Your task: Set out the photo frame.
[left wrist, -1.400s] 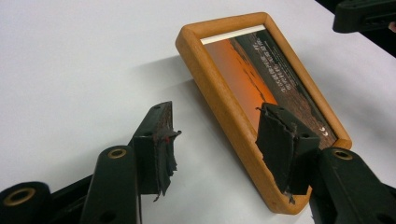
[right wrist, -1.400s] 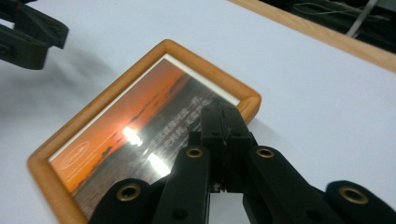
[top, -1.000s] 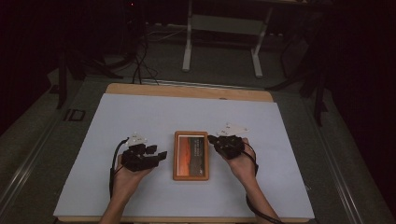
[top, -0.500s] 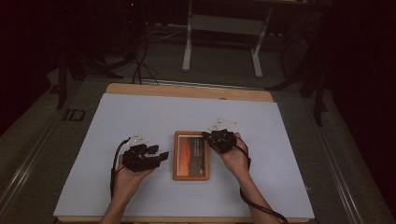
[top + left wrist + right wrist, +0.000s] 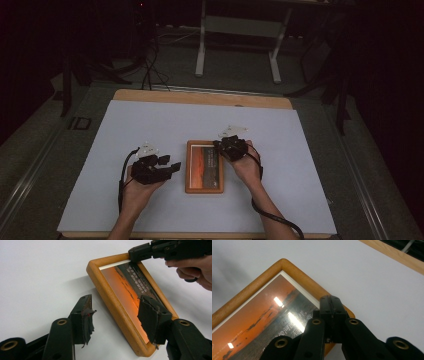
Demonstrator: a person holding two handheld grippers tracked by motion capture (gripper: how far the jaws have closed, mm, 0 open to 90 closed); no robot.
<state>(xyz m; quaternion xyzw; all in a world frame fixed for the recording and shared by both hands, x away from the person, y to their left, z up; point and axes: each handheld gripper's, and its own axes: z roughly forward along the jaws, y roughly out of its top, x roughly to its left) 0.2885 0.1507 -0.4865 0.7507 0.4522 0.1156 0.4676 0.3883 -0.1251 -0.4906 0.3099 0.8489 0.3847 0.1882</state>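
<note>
Item: 1 wooden picture frame [image 5: 204, 166], flat on the surface [image 5: 150, 125] between your grippers (left gripper [image 5: 117, 315] part-open astride its near rail, empty; right gripper [image 5: 332, 315] closed, tips over its corner, likely steadying it).

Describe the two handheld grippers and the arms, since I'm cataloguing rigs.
Both the left gripper and the right gripper are black, with brass-ringed holes along two jaws. The left one's pads are frayed. Each carries a pale three-cornered plate and trails a black cable. The forearms are bare, without sleeves.
</note>
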